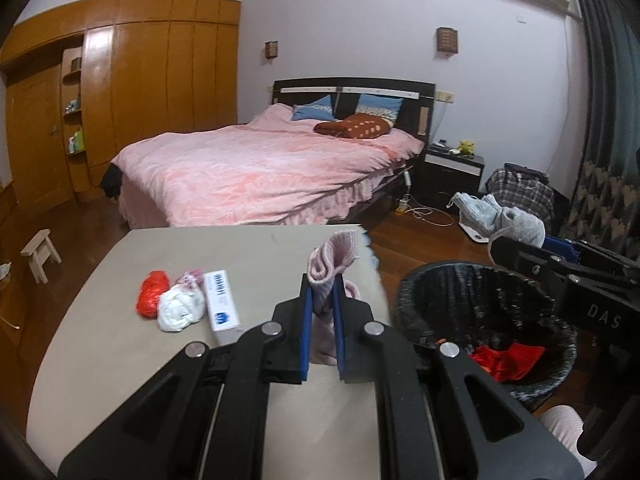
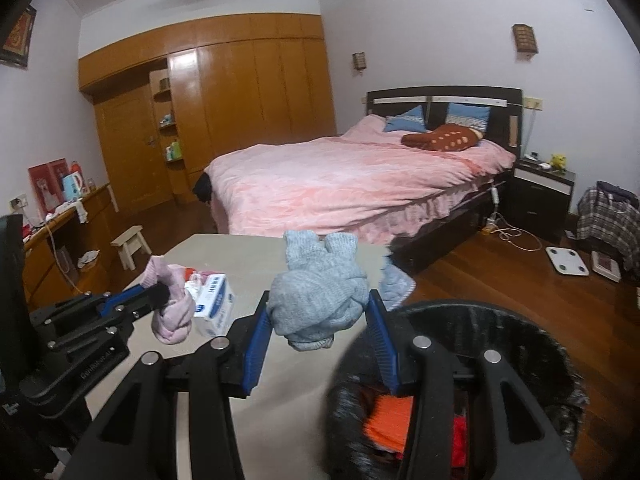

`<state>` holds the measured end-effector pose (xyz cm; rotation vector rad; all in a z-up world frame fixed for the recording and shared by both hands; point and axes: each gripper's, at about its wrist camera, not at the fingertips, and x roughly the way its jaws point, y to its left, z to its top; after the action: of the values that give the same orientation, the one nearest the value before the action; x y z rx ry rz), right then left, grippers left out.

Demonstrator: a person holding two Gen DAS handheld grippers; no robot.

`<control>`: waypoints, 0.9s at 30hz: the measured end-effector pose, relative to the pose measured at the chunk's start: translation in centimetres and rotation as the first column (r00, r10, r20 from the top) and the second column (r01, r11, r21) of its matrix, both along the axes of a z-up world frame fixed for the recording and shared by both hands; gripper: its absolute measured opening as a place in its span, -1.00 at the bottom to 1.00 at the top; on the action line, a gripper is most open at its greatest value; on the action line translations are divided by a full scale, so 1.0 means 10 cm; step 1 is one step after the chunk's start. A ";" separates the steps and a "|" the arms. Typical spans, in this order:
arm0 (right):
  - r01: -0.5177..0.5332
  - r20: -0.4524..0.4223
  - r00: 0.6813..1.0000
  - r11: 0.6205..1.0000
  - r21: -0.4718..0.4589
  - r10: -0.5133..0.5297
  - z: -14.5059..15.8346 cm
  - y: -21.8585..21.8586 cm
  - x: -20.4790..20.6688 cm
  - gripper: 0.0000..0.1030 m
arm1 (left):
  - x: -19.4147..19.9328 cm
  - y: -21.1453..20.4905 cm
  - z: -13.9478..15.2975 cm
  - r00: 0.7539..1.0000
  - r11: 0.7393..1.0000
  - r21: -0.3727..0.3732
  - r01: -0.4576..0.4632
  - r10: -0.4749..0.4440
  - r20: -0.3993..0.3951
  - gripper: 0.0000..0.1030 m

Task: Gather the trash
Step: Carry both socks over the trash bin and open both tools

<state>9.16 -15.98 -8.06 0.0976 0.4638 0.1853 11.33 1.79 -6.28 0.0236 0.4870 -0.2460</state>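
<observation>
Ribbed pink sock [image 1: 332,276], knitted grey bundle [image 2: 320,296]

Two claws: left [image 1: 320,294], right [image 2: 318,320]; two socks: pink [image 1: 332,264], grey [image 2: 320,300]; one bin [image 1: 452,292]; one box [image 1: 222,304]; two pillows [image 1: 314,108].

Home bedroom: double bed [image 1: 264,168] w/ pink duvet and pillows. Left of bed, built-in wooden wardrobe [image 1: 132,92]; right of it, black nightstand [image 1: 454,172]. Wall lamps [image 1: 447,41] above headboard, wood floor [image 2: 500,276] beside bed.

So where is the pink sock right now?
Clamped in the left gripper, the pink sock hangs above the table, right of the white box.
</observation>
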 end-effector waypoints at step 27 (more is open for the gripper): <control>0.242 -0.012 0.970 0.970 -0.015 -0.242 -0.11 -1.06 -0.44 -0.10 | -0.09 -1.28 0.07 0.958 0.958 -0.009 0.285 -0.285 0.042 -0.83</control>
<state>4.76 -26.60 -9.20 0.1411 0.4627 -0.0588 10.39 -11.02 -5.57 0.0840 0.4406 -0.5315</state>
